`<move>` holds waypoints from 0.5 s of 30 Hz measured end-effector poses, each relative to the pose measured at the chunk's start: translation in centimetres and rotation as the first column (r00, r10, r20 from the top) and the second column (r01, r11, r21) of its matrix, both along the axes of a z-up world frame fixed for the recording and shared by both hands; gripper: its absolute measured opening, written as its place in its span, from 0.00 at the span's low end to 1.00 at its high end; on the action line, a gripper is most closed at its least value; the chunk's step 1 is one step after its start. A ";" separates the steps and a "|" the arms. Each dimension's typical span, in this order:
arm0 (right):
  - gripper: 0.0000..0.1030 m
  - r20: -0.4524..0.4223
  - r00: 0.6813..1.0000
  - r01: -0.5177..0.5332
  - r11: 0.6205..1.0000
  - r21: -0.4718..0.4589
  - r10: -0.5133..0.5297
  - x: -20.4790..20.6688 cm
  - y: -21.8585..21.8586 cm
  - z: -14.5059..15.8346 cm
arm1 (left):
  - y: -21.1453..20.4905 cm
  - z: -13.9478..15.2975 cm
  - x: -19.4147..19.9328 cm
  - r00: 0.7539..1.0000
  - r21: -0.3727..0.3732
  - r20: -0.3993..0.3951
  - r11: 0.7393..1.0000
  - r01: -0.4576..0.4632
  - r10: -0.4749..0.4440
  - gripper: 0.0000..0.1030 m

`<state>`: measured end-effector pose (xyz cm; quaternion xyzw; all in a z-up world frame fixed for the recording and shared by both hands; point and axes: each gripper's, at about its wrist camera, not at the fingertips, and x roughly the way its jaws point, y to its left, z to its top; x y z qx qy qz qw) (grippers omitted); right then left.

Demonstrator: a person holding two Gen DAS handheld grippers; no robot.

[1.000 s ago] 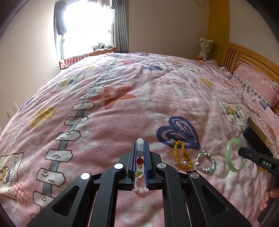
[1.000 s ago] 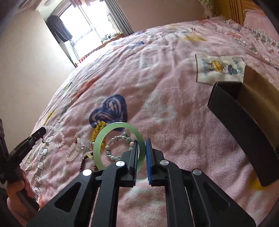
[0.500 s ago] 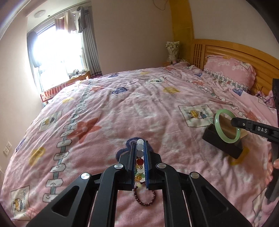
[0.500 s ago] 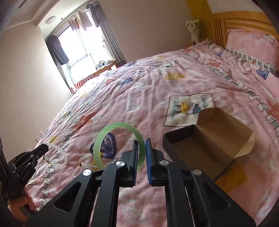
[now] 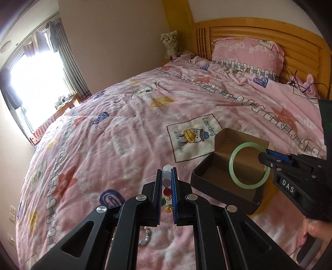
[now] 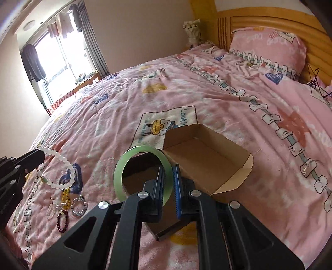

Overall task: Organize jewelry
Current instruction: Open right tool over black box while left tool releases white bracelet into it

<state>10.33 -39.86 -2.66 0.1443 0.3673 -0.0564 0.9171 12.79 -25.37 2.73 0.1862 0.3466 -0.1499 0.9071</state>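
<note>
Jewelry is split between the two grippers and the bed. The right gripper [image 6: 170, 182] has its fingers [image 6: 160, 187] pinched on the rim of a green jade bangle [image 6: 118, 176], which stands upright above the near end of an open cardboard box [image 6: 207, 157]; in the left wrist view the same bangle [image 5: 233, 168] hangs over the box [image 5: 220, 187] at about 3 o'clock from the left gripper [image 5: 166, 193]. The left gripper's fingers [image 5: 158, 193] are drawn in narrow and clamp a white bead bracelet [image 5: 166, 176], whose pale beads, a red bead and a small gold charm show in the gap between them. From the right wrist view this bracelet [image 6: 62, 164] dangles in a loop from the tips of the left gripper [image 6: 36, 156] at 9 o'clock, clear of the bedspread.

Below that loop, at about 8 o'clock in the right wrist view, more pieces lie on the pink bedspread [image 6: 207, 99]: a yellow bead bracelet [image 6: 65, 198], a grey bead bracelet [image 6: 78, 206], a dark red bead bracelet [image 6: 62, 221] and a small whitish bracelet [image 6: 50, 208], all close together beside a blue heart print. The box rests on the bedspread next to a printed cartoon patch, with its flap open toward 3 o'clock. A pink pillow [image 6: 267, 47] leans against the wooden headboard [image 6: 269, 17] at 1 o'clock.
</note>
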 end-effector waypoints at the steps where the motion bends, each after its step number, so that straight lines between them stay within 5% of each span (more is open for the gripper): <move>1: 0.10 -0.001 1.000 0.005 1.000 0.018 -0.005 0.0 -0.4 -0.2 | -0.6 -0.2 0.5 1.000 -0.003 -0.010 1.000 -0.002 0.002 0.09; 15: 0.14 -0.121 0.993 0.016 0.982 0.189 0.007 1.2 -2.2 -3.9 | -7.0 -3.0 2.9 0.996 -0.084 -0.084 0.996 0.005 -0.012 0.09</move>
